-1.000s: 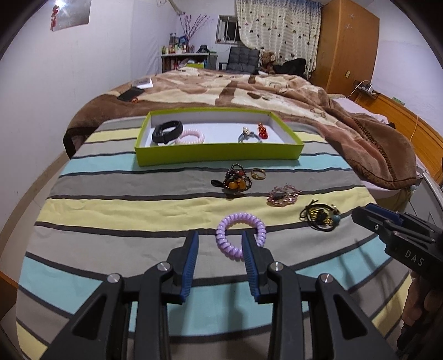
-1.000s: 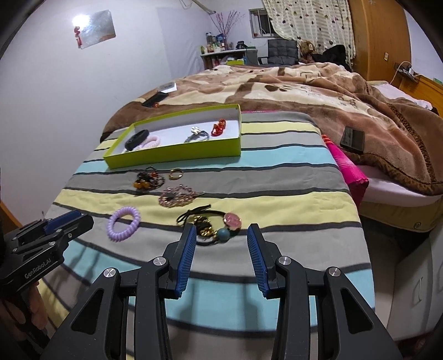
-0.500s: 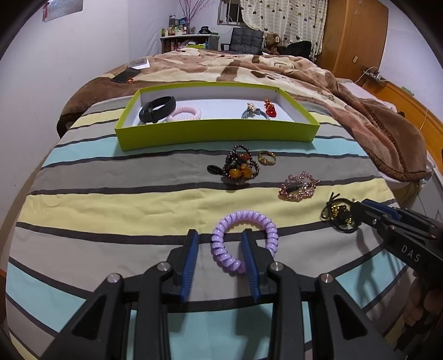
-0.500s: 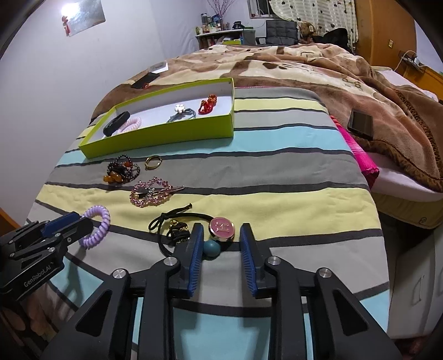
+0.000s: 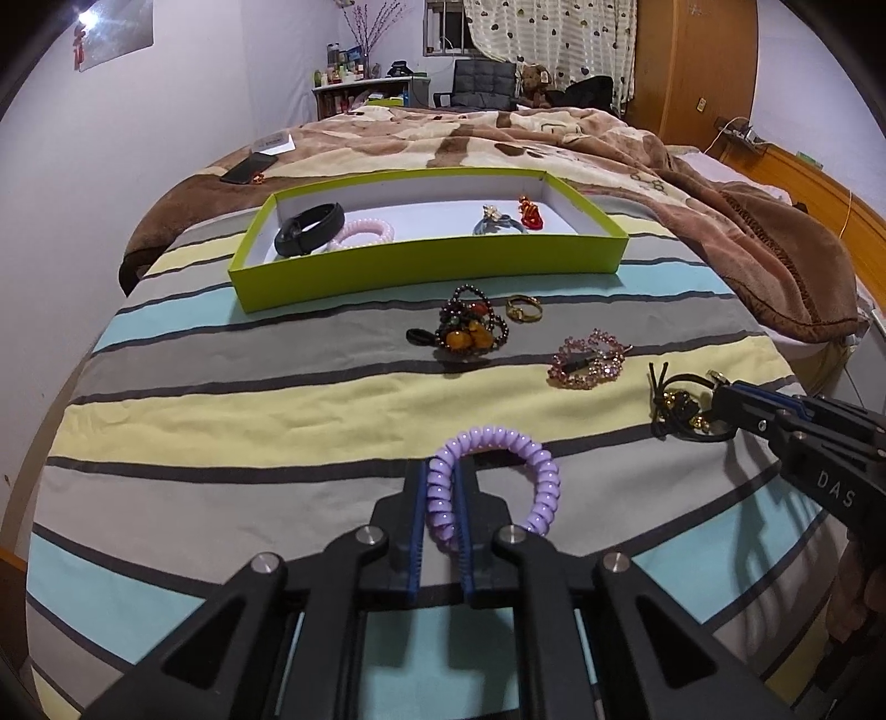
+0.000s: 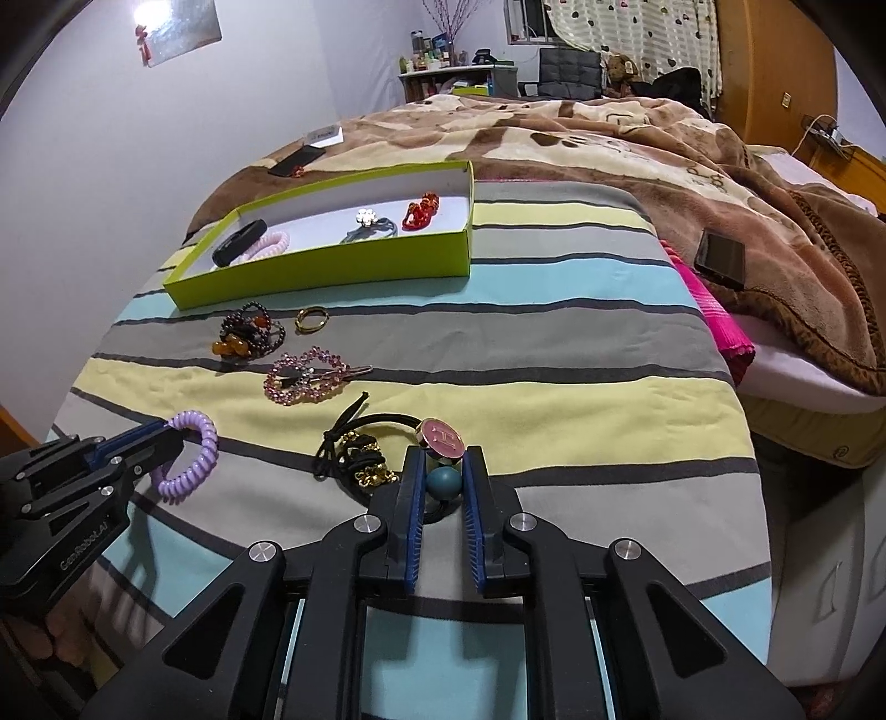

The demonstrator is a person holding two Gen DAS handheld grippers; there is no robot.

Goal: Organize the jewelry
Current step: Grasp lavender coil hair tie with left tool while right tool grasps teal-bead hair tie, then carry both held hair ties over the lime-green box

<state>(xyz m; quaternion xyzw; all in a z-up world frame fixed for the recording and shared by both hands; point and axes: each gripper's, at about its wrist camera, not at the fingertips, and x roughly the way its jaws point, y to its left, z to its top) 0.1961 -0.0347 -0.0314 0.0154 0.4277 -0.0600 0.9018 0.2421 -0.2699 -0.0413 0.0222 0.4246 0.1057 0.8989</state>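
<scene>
Clamping purple coil tie, left tool reads "GenRoboLAI"; right tool, "DAS", pinches teal bead.

"DAS" on right gripper body; "GenRoboAI" on left gripper body.

lilac coil tie, lime tray

Striped sheet covers the near bed, brown blanket behind it. Black phone on the blanket's far left; dark device on its right edge, by a pink cloth. Teddy bear near the curtain.
</scene>
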